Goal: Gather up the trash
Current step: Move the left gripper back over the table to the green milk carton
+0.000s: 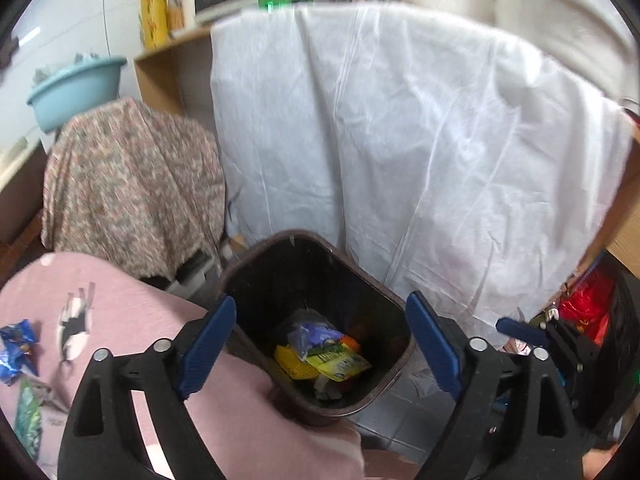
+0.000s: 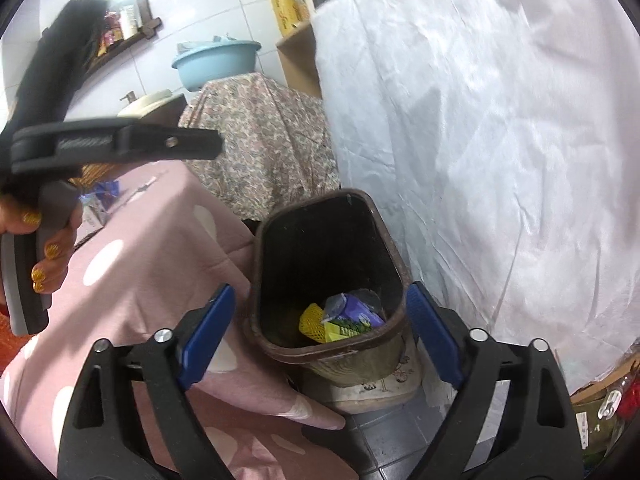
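Both my claws hang over the bin (image 1: 316,320), nothing in either. Left claw (image 1: 320,344) w/ blue pads wide apart, framing the bin mouth; right claw (image 2: 320,344) same, pads apart on either side of the rim. Bin sits on the floor tiles, tucked btw the pink-covered surface (image 1: 120,320) and the white sheet (image 1: 400,140). Inside at the bottom: yellow wrapper (image 1: 338,364), purple packet (image 1: 316,332), yellow foam net (image 2: 314,320).

Still to collect, I'd say: blue wrappers (image 1: 16,350) and a green packet (image 1: 28,416) on the surface, far left in left view.

Risks from here:
- Pink cloth hangs loose near the bin rim; pinching a wrapper could catch cloth too & drag the rest off.
- Thin crinkly wrappers, prob. slip from a shallow pinch, drop on the floor short of the bin.
- Both claws crowd the same spot; could knock each other or tip the bin swinging back.
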A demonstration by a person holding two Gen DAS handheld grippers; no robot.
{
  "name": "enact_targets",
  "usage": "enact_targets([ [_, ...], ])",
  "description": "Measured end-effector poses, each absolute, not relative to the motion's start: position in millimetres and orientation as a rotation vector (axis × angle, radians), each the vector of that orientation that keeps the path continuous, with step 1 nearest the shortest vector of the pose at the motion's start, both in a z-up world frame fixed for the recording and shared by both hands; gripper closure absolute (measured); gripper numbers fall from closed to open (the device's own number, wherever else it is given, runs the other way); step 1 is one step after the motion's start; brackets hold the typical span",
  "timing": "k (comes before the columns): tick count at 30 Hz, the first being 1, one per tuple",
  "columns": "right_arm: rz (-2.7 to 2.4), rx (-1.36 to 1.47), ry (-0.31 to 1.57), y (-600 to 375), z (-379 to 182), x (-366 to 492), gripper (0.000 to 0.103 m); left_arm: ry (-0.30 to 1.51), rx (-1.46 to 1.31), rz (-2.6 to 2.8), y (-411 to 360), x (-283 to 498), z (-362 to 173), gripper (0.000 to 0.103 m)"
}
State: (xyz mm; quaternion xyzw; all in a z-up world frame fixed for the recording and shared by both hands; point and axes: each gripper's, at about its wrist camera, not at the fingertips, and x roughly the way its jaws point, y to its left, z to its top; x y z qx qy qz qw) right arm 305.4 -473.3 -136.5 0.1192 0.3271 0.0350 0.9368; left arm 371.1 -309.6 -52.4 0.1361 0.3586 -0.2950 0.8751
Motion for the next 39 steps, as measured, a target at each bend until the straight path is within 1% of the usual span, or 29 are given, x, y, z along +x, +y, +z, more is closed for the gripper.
enact_targets([
  [2, 0.07, 0.241, 0.645, -468.0, -129.2, 298.5, 0.01, 0.696, 0.302, -0.59, -295.4, 357.9, -44.7, 0.009],
  [4, 0.068, 0.243, 0.627, -464.0, -122.4, 295.6, 0.007, 0.661, 0.319, -0.563, -283.0, 346.6, -39.8, 0.006],
  [7, 0.074, 0.217, 0.604, -451.5, -110.9, 291.2, 0.007, 0.636, 0.328, -0.479, -258.8, 333.2, -31.1, 0.006],
  [13, 0.126, 0.138, 0.561, -413.7, -84.1, 286.6, 0.006, 0.61, 0.306, -0.473, -204.3, 317.1, -12.6, 0.006],
  [20, 0.279, 0.134, 0.563, -369.7, -57.9, 289.2, 0.006, 0.61, 0.344, -0.43, -141.5, 308.6, -4.4, 0.006],
  [26, 0.373, 0.095, 0.563, -333.2, -46.3, 287.5, 0.006, 0.635, 0.416, -0.403, -94.0, 313.5, -9.8, 0.006],
  [30, 0.408, 0.069, 0.579, -316.9, -46.2, 287.0, 0.006, 0.699, 0.453, -0.409, -68.2, 334.4, -17.3, 0.006],
  [34, 0.428, 0.061, 0.595, -305.3, -45.8, 286.2, 0.006, 0.766, 0.49, -0.436, -51.5, 356.7, -29.7, 0.006],
  [39, 0.434, 0.039, 0.606, -295.5, -45.6, 283.8, 0.006, 0.83, 0.558, -0.487, -48.7, 373.9, -43.6, 0.006],
])
